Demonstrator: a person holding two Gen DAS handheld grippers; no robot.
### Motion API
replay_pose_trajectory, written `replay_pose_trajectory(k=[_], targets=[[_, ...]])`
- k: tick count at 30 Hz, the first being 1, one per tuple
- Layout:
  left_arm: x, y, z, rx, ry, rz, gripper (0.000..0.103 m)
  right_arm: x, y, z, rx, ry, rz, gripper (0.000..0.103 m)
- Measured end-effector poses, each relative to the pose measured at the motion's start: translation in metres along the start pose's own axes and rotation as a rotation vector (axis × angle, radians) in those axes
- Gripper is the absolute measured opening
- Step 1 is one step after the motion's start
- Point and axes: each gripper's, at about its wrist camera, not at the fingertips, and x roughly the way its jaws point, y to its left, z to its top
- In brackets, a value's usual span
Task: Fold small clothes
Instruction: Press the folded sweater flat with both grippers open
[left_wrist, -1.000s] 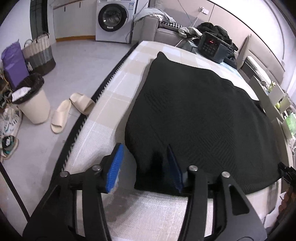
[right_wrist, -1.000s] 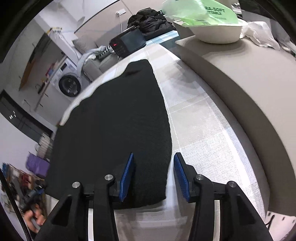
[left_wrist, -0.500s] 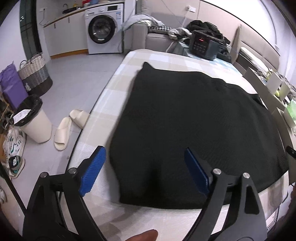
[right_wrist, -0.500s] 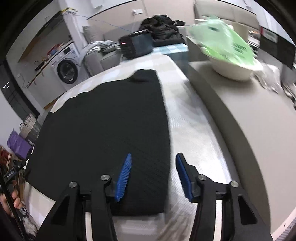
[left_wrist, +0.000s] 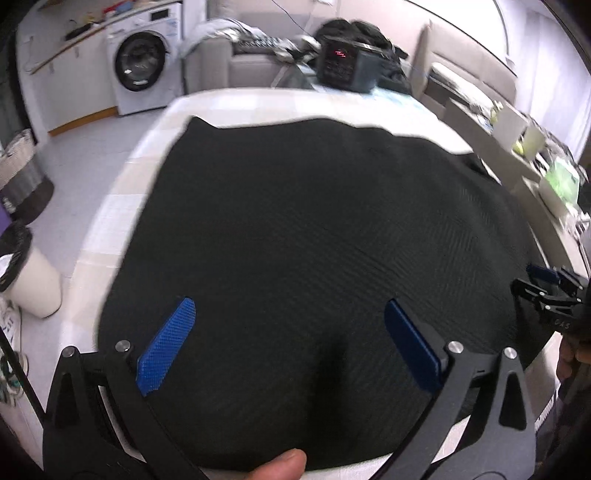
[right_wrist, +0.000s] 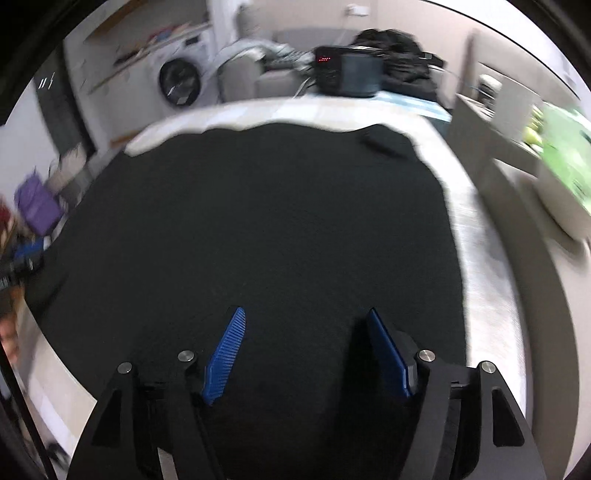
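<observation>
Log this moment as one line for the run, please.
stage: between folds | black garment: flat on bed | left gripper: opening, empty, over garment | right gripper: opening, empty, over garment

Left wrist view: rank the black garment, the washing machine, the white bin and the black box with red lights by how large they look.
1. black garment
2. washing machine
3. white bin, partly cut off at the frame edge
4. black box
The bin is nearer the camera, so its rank is unsure.
</observation>
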Motion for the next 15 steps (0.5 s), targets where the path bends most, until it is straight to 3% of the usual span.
replay_pose_trajectory(k=[4,8,15], targets=[[0.021,-0.001,0.0,0.019,0.045,0.008,0.101,-0.002,-0.015,-0.003,0.0,-0.011,-0.03,0.076],[0.029,0.001,-0.001,0.038,0.05,0.024,0.101,-0.005,-0.052,-0.01,0.055,0.003,-0.146,0.078],[0.028,-0.009,0.009,0.074,0.047,-0.013,0.101,-0.015,-0.078,0.002,0.174,-0.04,-0.075,0.078]])
